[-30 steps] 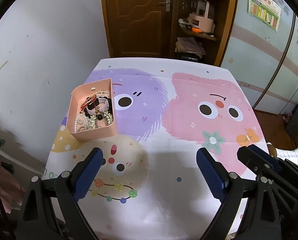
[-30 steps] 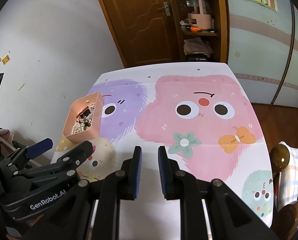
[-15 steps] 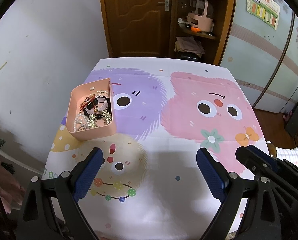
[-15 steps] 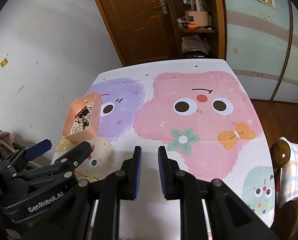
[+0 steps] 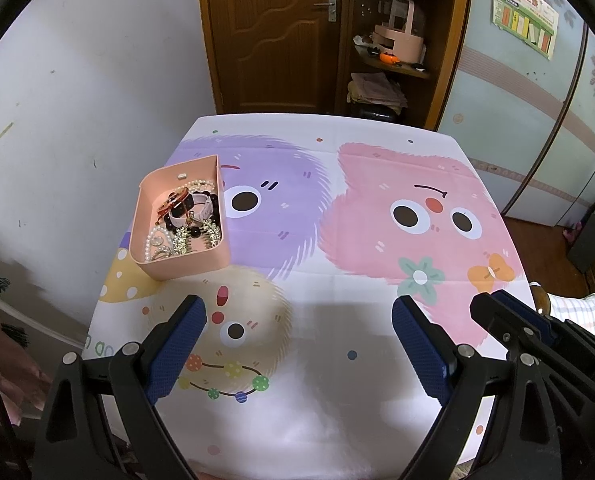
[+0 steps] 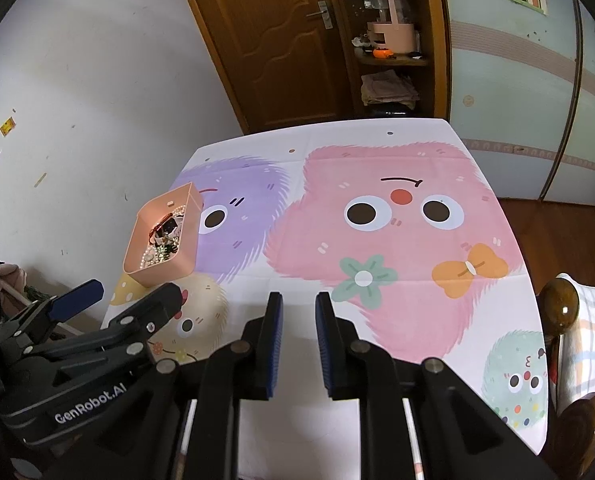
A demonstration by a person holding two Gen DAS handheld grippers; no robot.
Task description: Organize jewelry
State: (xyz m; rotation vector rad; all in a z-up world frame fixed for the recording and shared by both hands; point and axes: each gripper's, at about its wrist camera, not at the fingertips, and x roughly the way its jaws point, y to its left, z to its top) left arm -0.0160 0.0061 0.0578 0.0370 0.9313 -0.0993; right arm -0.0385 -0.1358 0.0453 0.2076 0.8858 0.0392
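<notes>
Cartoon fuzzy monsters cover the cloth on the table (image 5: 337, 412), which stands against a white wall near a brown door (image 5: 273, 36). On its left side sits a pink tray (image 5: 185, 266) filled with jewelry (image 5: 185, 220): pearls, dark beads, a watch. Above the near edge, the left claw (image 5: 297, 316) is spread wide and empty; the right claw (image 6: 298, 300) is nearly closed, a narrow gap showing, gripping nothing.
</notes>
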